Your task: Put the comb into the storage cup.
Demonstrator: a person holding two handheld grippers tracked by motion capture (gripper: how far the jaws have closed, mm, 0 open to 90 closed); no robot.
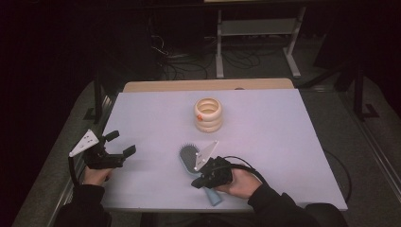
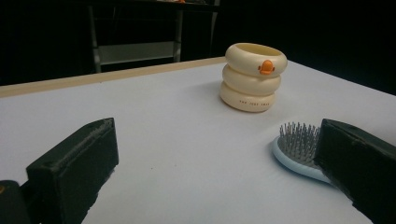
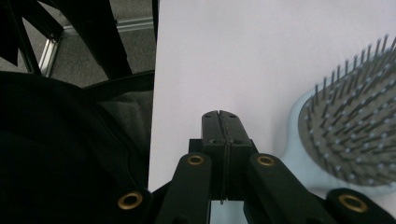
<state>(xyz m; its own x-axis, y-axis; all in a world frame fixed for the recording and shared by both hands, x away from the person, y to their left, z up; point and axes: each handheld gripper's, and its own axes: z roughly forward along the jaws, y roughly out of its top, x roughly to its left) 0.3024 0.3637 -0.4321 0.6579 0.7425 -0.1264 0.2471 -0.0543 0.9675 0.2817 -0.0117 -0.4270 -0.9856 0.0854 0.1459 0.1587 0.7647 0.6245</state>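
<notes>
Nearest the person, the right gripper (image 1: 198,181) sits low at the front edge of the table (image 1: 283,142), held in the right hand (image 1: 239,183), directly over the handle of the hairbrush (image 1: 189,156). In the right gripper view its jaws are pressed flat together with nothing visible between them, and the brush head (image 3: 350,135) lies just beside them, bristles up, pale blue rim. Whether the closed jaws touch the handle underneath I can't tell from the high view, the gripper body covers it. The brush lies flat, head pointing away from the person, handle toward the front edge. Off to the left, near the table's left edge, the left gripper (image 1: 118,144) is held in the left hand (image 1: 97,175), grey plate on top, jaws spread wide and empty. The left gripper view looks across the bare table between those two jaws, with the brush head (image 2: 299,149) near the right-hand jaw. Farther back, toward the middle of the table, stands a cream cup (image 1: 208,115) shaped like three stacked rings, upright, well apart from the brush; it has a small orange mark (image 2: 266,66) on the top ring. Beyond the table: dark floor with cables (image 1: 189,61) and a metal frame (image 1: 257,28).
</notes>
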